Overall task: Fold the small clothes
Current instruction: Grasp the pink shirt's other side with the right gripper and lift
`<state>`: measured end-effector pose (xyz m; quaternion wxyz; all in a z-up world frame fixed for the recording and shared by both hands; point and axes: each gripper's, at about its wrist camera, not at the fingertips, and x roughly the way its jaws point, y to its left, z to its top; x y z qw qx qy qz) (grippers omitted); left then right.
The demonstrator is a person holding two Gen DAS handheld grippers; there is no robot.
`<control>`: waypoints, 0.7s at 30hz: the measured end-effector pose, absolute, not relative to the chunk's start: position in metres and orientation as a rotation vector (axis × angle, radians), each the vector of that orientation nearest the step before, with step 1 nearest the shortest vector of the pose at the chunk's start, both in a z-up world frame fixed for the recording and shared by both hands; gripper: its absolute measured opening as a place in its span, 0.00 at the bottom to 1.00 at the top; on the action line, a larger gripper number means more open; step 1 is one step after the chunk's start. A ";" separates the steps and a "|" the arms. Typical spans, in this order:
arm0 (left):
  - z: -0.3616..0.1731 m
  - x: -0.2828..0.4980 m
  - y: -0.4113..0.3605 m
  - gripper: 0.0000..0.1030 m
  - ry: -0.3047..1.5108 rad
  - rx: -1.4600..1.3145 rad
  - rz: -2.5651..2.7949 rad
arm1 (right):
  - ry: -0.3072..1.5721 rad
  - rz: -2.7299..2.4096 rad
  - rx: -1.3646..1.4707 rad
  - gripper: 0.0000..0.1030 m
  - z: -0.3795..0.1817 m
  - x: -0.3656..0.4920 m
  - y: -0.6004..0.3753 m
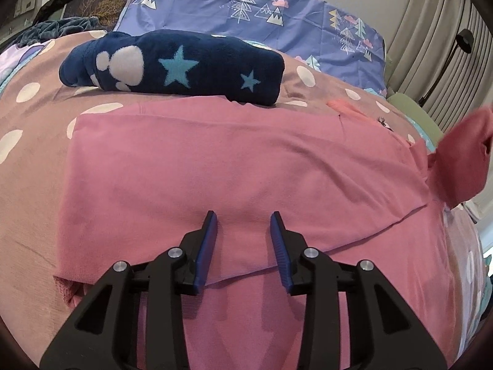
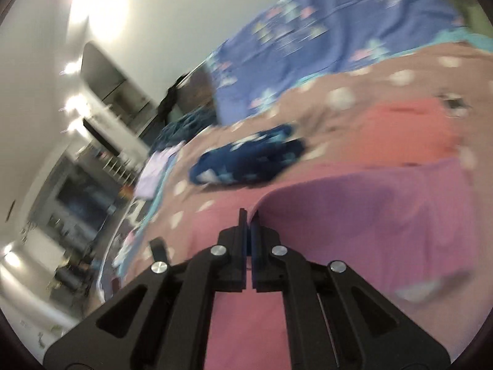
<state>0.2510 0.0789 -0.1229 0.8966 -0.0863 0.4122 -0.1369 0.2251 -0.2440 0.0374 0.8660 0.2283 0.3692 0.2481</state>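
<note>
A pink garment (image 1: pixel 215 160) lies spread flat on the dotted brown bedspread (image 1: pixel 30 154). My left gripper (image 1: pixel 243 215) rests low over its near middle, open, with its blue pads (image 1: pixel 209 246) apart and only flat cloth beneath them. At the right edge of the left wrist view, a raised flap (image 1: pixel 462 160) of the garment hangs in the air. In the blurred right wrist view, my right gripper (image 2: pixel 248 215) is shut on the pink garment's (image 2: pixel 369 215) edge, and the lifted cloth curves away to the right.
A folded navy piece with stars (image 1: pixel 185 64) (image 2: pixel 246 160) lies just beyond the pink garment. An orange garment (image 2: pixel 406 132) lies to the far right. A blue tree-print pillow (image 1: pixel 246 6) is at the back, curtains (image 1: pixel 446 30) to the right, and more clothes (image 1: pixel 55 27) at far left.
</note>
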 end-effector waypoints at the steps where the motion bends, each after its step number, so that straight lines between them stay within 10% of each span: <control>1: -0.123 0.251 0.080 0.36 0.852 -0.190 -0.289 | 0.803 0.524 0.452 0.03 0.030 0.240 -0.223; 21: -0.095 0.262 0.023 0.43 0.872 -0.139 -0.478 | 0.873 0.431 0.337 0.30 -0.062 0.221 -0.242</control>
